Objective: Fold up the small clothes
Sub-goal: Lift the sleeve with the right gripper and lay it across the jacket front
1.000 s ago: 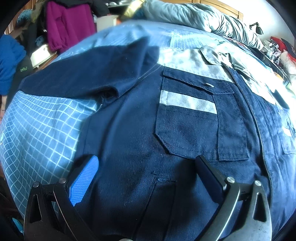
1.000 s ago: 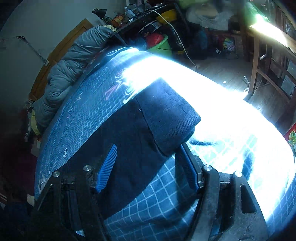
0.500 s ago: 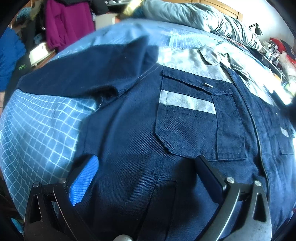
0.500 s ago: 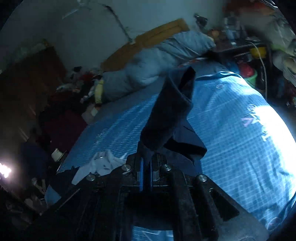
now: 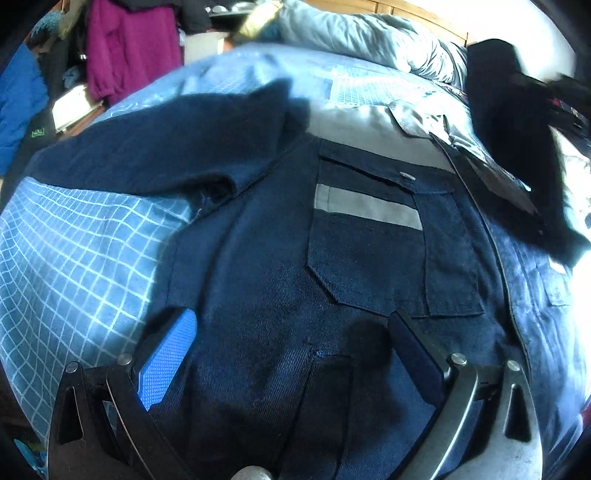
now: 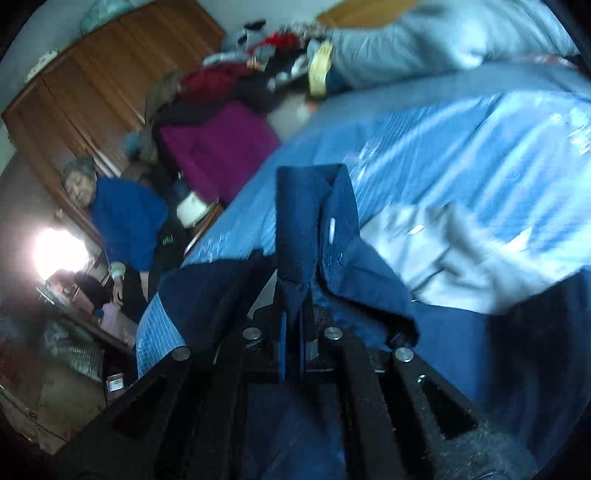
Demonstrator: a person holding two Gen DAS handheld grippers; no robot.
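A navy work shirt with grey shoulder panels and a striped chest pocket lies face up on the blue checked bedsheet. Its left sleeve stretches out flat to the left. My left gripper hovers open over the shirt's lower front, touching nothing. The other sleeve hangs lifted at the upper right, carried over the shirt's body. In the right wrist view my right gripper is shut on that sleeve's cuff, which stands up from the fingers above the shirt.
A grey duvet is bunched at the head of the bed. A magenta garment hangs beyond the bed's left edge. A person in a blue top sits beside a wooden wardrobe, left of the bed.
My right gripper shut on the right sleeve's cuff, lifted it off the bed and swung it across over the shirt. The left gripper stayed where it was, open.
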